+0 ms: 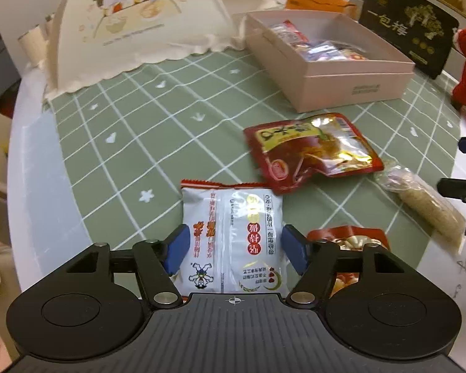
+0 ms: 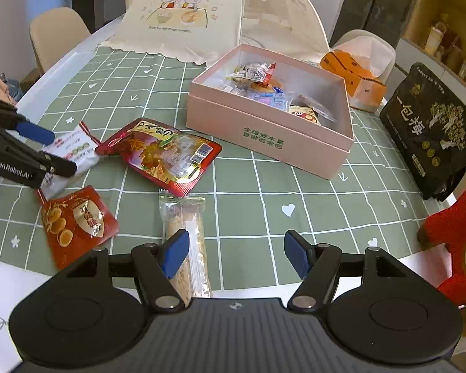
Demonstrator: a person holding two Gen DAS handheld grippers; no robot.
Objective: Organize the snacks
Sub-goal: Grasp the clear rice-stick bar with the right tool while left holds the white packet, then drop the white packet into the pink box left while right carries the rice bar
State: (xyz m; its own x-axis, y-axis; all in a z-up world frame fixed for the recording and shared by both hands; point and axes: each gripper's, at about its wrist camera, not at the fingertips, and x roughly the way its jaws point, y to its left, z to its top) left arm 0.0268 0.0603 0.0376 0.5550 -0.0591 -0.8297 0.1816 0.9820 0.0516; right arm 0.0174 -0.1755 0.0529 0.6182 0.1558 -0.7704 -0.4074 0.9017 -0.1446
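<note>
A white snack packet (image 1: 233,233) lies between the open fingers of my left gripper (image 1: 235,250); the pads stand at its two sides, contact unclear. It shows in the right wrist view (image 2: 70,152) with the left gripper (image 2: 51,152) around it. A large red packet (image 1: 313,150) (image 2: 161,155), a small red packet (image 1: 348,242) (image 2: 77,220) and a clear packet of pale sticks (image 1: 425,205) (image 2: 186,236) lie on the green checked cloth. The pink box (image 1: 354,76) (image 2: 264,136) holds several small snacks. My right gripper (image 2: 236,253) is open and empty, its left finger over the clear packet.
A cream mesh food cover (image 1: 133,21) (image 2: 186,12) stands at the back. A black bag (image 1: 410,25) (image 2: 431,130), an orange tissue box (image 2: 354,77) and a red plush toy (image 2: 456,242) sit at the right. White paper (image 2: 3,295) lies at the near edge.
</note>
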